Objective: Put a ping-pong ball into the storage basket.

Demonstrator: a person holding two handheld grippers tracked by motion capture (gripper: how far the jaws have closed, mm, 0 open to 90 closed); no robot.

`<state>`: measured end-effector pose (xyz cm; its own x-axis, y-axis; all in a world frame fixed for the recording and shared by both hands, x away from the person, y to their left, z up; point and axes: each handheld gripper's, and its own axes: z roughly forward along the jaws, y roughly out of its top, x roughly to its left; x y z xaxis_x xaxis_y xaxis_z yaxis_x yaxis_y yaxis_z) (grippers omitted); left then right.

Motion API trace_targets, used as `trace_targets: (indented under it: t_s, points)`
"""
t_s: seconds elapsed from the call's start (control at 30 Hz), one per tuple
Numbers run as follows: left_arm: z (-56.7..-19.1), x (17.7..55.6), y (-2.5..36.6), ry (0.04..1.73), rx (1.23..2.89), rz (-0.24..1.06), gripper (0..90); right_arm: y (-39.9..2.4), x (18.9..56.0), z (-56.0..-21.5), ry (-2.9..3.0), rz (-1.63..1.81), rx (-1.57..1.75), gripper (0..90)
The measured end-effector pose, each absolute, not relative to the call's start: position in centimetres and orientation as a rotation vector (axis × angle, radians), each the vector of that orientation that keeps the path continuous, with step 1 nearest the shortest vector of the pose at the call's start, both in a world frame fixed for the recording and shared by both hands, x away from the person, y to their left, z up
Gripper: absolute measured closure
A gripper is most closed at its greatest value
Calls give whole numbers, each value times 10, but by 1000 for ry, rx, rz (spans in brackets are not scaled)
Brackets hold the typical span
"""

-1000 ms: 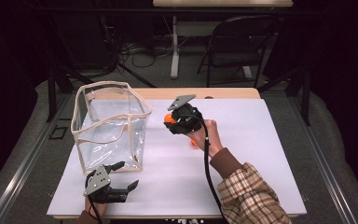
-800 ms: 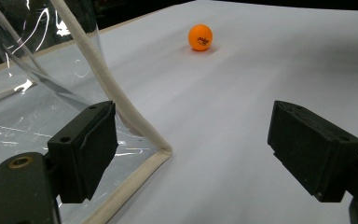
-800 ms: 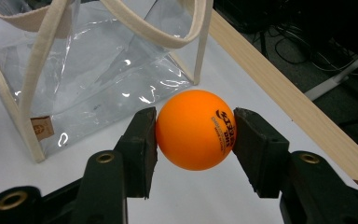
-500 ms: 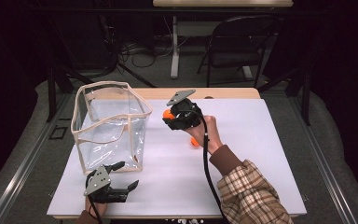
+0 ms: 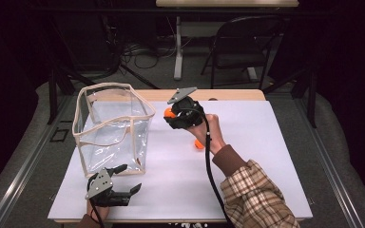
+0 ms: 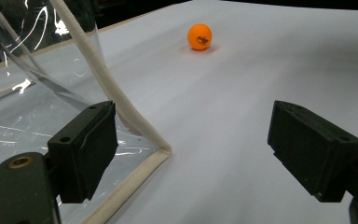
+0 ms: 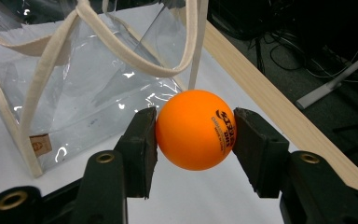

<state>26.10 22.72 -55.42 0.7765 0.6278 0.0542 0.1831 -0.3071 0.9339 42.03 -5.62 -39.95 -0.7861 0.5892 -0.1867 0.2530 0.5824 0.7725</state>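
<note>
My right gripper (image 5: 173,115) (image 7: 195,135) is shut on an orange ball (image 7: 196,129) (image 5: 169,113), held above the white table just right of the clear bag's rim. The clear plastic bag (image 5: 111,126) (image 7: 70,79) (image 6: 37,93) with cream trim stands open on the table's left half. A second orange ball (image 5: 199,144) (image 6: 200,36) lies on the table, partly hidden behind the right hand in the high view. Near the front edge, my left gripper (image 5: 126,180) (image 6: 196,154) stands open beside the bag's front corner, nothing between its jaws.
The white table (image 5: 266,142) has a wooden strip (image 5: 237,95) along its far edge. A folding chair (image 5: 240,50) and cables stand on the floor beyond. The person's plaid sleeve (image 5: 254,199) crosses the front right.
The right gripper has carried the orange ball a little left and up, closer to the bag's rim. The left gripper has stayed put.
</note>
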Motion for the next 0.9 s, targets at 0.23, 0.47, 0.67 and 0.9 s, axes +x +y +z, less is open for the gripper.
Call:
trace_targets:
  t_s: [0.23,0.47,0.67,0.9]
  points:
    - [-554,261,227,621,1864,502,159,-52,421,-394,2382,1076,662,504]
    - [-554,261,227,623,1865,507,159,-46,423,-390,2381,1078,654,504]
    - [-554,261,227,623,1865,506,159,-41,425,-385,2374,1087,651,504]
    - [-554,261,227,619,1862,501,159,-36,426,-383,2371,1089,637,504]
